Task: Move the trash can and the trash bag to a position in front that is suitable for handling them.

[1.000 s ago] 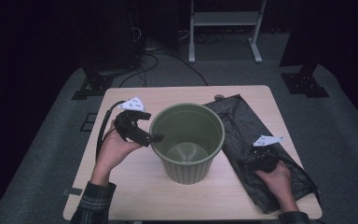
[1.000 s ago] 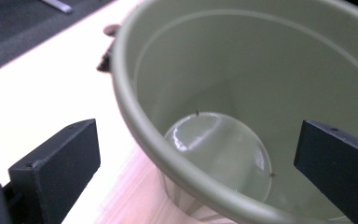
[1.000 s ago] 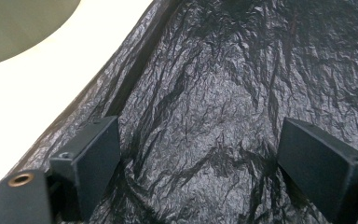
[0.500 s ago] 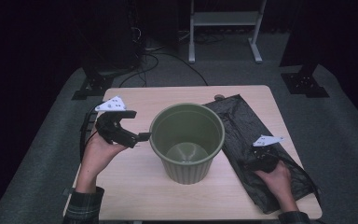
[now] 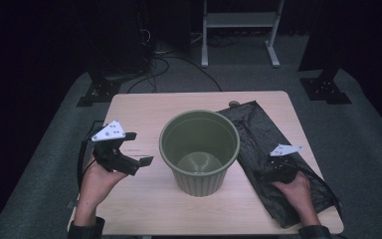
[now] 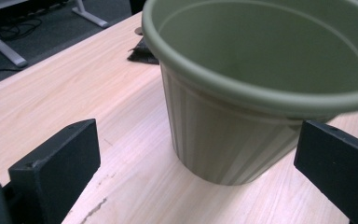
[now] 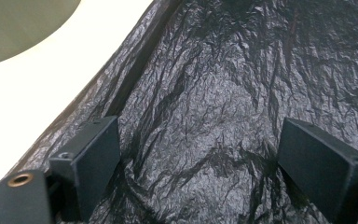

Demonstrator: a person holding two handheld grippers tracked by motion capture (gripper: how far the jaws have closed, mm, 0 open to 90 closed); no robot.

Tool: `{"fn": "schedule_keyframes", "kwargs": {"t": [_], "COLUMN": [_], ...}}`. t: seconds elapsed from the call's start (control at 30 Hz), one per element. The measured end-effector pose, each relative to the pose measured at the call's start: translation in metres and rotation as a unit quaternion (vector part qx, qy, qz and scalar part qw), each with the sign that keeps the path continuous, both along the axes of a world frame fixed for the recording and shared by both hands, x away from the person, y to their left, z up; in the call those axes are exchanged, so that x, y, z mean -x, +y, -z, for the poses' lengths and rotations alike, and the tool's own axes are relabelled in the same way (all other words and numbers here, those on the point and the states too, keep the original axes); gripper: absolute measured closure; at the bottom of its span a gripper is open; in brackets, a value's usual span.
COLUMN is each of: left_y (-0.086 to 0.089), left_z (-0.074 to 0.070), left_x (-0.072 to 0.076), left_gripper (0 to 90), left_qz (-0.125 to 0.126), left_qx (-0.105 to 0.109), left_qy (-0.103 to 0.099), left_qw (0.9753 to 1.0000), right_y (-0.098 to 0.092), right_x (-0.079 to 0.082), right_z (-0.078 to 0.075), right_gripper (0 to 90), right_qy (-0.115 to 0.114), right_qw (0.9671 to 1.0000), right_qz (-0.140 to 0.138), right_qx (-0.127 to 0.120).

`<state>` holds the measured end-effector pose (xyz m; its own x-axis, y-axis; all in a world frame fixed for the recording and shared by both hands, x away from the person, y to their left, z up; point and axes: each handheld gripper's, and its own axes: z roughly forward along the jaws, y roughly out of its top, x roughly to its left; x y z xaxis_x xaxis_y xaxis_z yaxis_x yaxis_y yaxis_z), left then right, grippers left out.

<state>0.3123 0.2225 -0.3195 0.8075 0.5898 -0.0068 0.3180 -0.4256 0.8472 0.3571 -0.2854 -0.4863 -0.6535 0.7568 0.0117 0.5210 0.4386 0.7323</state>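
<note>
Bucket (image 5: 199, 149) upright at table (image 5: 149, 107) centre. Bag (image 5: 273, 154) flat on the table, right of it (edge touching the bucket). Left gripper (image 5: 138, 162) left of bucket; right gripper (image 5: 273, 172) over bag.

One camera sits high on the person's side, looking forward and down over the whole table (image 5: 144, 107). The left gripper's camera looks close and low at the green bin (image 6: 261, 84), the right's straight onto the black bag (image 7: 223, 102); both appear from above.

we see: bucket (image 5: 199, 149) olive green, ribbed wall | bag (image 5: 273, 149) glossy black, crinkled | table (image 5: 144, 112) pale wood grain | left claw (image 5: 140, 155) black, white top plate | floor (image 5: 45, 164) grey
</note>
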Motion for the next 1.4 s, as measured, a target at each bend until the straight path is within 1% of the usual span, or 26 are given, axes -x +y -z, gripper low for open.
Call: {"fn": "schedule_keyframes", "kwargs": {"t": [0.1, 0.17, 0.27, 0.33, 0.47, 0.57, 0.67, 0.77, 0.83, 0.93, 1.07, 1.17, 1.23, 1.27, 1.3, 1.4], "left_y": [0.000, 0.001, 0.001, 0.002, 0.004, 0.007, 0.009, 0.010, 0.009, 0.008, 0.010, 0.012, 0.014, 0.014, 0.013, 0.012], "left_z": [0.014, 0.024, 0.038, 0.047, 0.064, 0.079, 0.089, 0.101, 0.111, 0.125, 0.138, 0.145, 0.150, 0.151, 0.152, 0.157], "left_x": [0.004, 0.007, 0.010, 0.013, 0.016, 0.018, 0.019, 0.020, 0.019, 0.017, 0.015, 0.013, 0.012, 0.012, 0.011, 0.011], "left_gripper": [0.0, 0.0, 0.0, 0.0, 0.0, 0.0, 0.0, 0.0, 0.0, 0.0, 0.0, 0.0, 0.0, 0.0, 0.0, 0.0], "left_qz": [0.000, -0.002, -0.002, -0.003, -0.003, 0.001, 0.003, 0.001, 0.002, -0.002, -0.006, -0.013, -0.018, -0.019, -0.021, -0.023], "left_qx": [-0.001, -0.004, -0.001, -0.006, -0.015, -0.009, -0.015, -0.015, -0.021, -0.030, -0.027, -0.039, -0.040, -0.045, -0.056, -0.077], "left_qy": [0.003, 0.003, 0.001, -0.001, 0.005, 0.005, 0.012, 0.014, 0.019, 0.027, 0.037, 0.043, 0.050, 0.053, 0.053, 0.061], "left_qw": [1.0000, 1.0000, 1.0000, 1.0000, 0.9999, 0.9999, 0.9998, 0.9998, 0.9996, 0.9992, 0.9989, 0.9982, 0.9978, 0.9974, 0.9968, 0.9949], "right_y": [0.000, 0.000, 0.000, 0.000, 0.000, 0.000, 0.000, 0.000, 0.000, 0.000, 0.000, 0.000, 0.000, 0.000, 0.000, 0.000], "right_x": [0.000, 0.000, 0.000, 0.001, 0.001, 0.001, 0.001, 0.001, 0.001, 0.001, 0.001, 0.001, 0.001, 0.001, 0.001, 0.001], "right_z": [0.000, 0.000, 0.000, 0.000, 0.000, 0.000, 0.000, 0.000, 0.000, 0.000, 0.000, 0.000, 0.000, 0.000, 0.000, 0.000], "right_gripper": [11.7, 11.7, 11.8, 11.8, 11.7, 11.7, 11.7, 11.9, 12.1, 12.2, 12.2, 12.2, 12.2, 12.2, 12.2, 12.2], "right_qy": [0.000, 0.000, 0.000, 0.000, -0.001, -0.001, -0.001, -0.001, -0.002, -0.002, -0.001, -0.001, -0.002, -0.001, -0.001, -0.001], "right_qw": [1.0000, 1.0000, 1.0000, 1.0000, 1.0000, 1.0000, 1.0000, 1.0000, 1.0000, 1.0000, 1.0000, 1.0000, 1.0000, 1.0000, 1.0000, 1.0000], "right_qz": [0.000, 0.000, 0.001, 0.002, 0.002, 0.002, 0.002, 0.002, 0.001, 0.001, 0.001, 0.001, 0.000, 0.001, 0.001, 0.001], "right_qx": [0.000, 0.000, 0.000, 0.000, 0.000, 0.001, 0.001, 0.000, 0.000, 0.000, -0.001, 0.000, 0.000, 0.000, 0.000, 0.000]}}
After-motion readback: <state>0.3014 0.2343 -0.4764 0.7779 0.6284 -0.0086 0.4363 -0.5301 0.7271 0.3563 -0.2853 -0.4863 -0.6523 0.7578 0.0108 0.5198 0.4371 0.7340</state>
